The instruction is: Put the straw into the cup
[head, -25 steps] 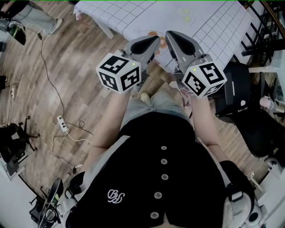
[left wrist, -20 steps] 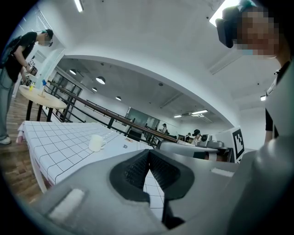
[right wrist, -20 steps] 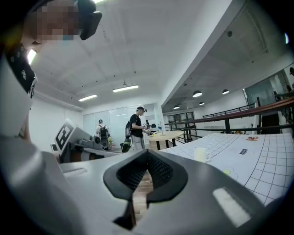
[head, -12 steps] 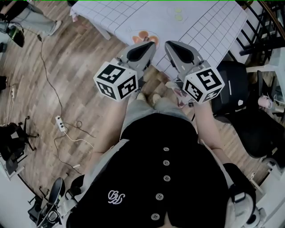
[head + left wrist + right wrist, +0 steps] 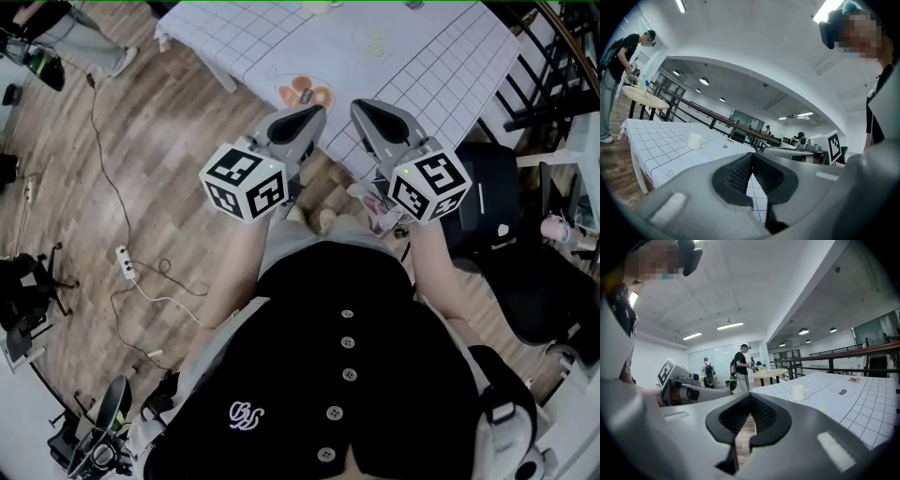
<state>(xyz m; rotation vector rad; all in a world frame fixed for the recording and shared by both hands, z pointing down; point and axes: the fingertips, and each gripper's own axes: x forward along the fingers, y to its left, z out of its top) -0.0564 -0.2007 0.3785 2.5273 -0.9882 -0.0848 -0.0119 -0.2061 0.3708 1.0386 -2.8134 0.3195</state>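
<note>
A white cup (image 5: 696, 140) stands far out on the table's white checked cloth (image 5: 281, 37); it also shows in the right gripper view (image 5: 800, 392). A thin pale line beside the cup in the left gripper view may be the straw; I cannot tell. My left gripper (image 5: 314, 114) and right gripper (image 5: 361, 105) are held side by side at the table's near edge, pointing roughly level at it. In its own view, the left gripper (image 5: 751, 155) has its jaws together with nothing between them. The right gripper (image 5: 750, 396) looks the same.
An orange round print (image 5: 305, 94) and pale green spots (image 5: 375, 39) mark the cloth. A black chair (image 5: 497, 197) stands at the right beside a black railing (image 5: 539, 56). A power strip (image 5: 122, 255) with cables lies on the wooden floor. A person (image 5: 618, 61) stands at a round table behind.
The table has come closer and lower in the head view as both grippers moved towards its edge. Both stay shut and empty.
</note>
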